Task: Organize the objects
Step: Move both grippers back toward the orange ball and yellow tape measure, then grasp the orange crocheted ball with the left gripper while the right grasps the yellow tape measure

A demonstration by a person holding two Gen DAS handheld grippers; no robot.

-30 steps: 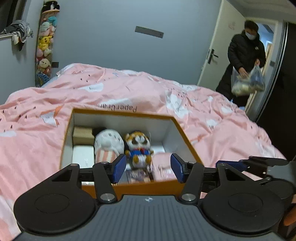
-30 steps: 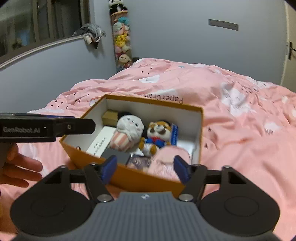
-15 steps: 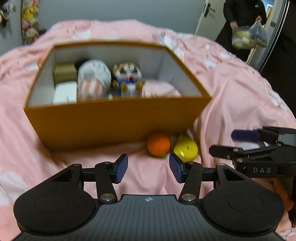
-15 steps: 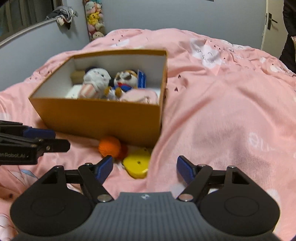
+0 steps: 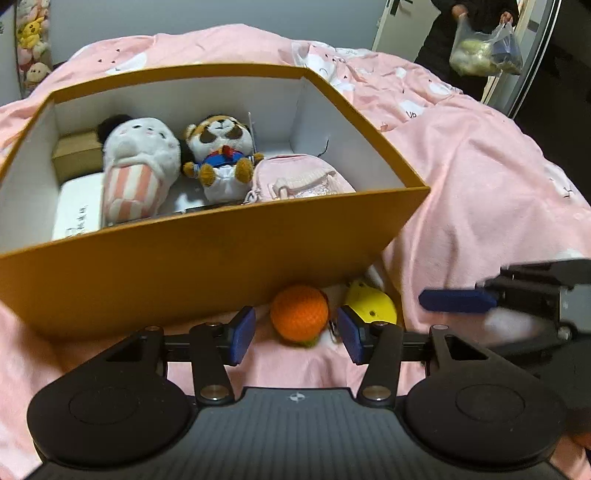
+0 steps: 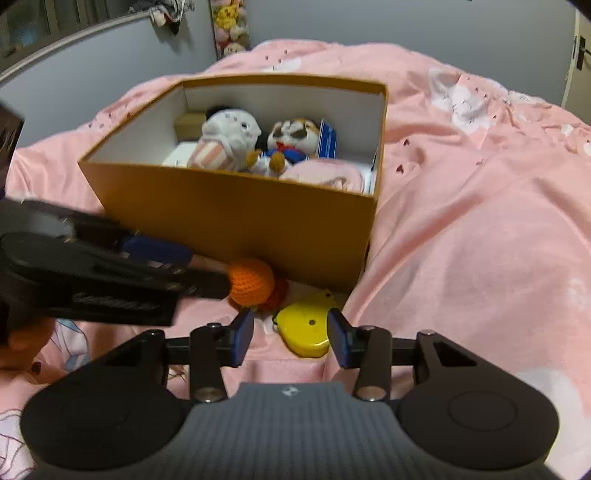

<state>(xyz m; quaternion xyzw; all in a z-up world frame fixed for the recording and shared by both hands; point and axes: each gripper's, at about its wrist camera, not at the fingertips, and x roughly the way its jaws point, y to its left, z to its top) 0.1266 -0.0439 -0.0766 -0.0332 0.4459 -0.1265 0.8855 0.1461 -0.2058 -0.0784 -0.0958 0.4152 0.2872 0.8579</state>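
Observation:
An open orange box (image 5: pixel 207 258) (image 6: pixel 236 218) sits on the pink bed. Inside lie a white striped plush (image 5: pixel 136 170), a raccoon plush (image 5: pixel 221 147) and a pink pouch (image 5: pixel 299 177). An orange crocheted ball (image 5: pixel 300 313) (image 6: pixel 251 280) and a yellow flat toy (image 5: pixel 371 304) (image 6: pixel 304 326) lie on the duvet in front of the box. My left gripper (image 5: pixel 295 334) is open, its jaws either side of the ball without touching it. My right gripper (image 6: pixel 290 338) is open, its jaws around the yellow toy's near end.
The pink duvet (image 6: pixel 480 221) covers the whole bed, with folds to the right. A person with a plastic bag (image 5: pixel 484 48) stands at the doorway far right. A hanging column of plush toys (image 6: pixel 231 26) is on the back wall.
Both grippers moved down and forward toward the objects in front of the box. The ball now sits between my left jaws and the yellow toy between my right jaws.

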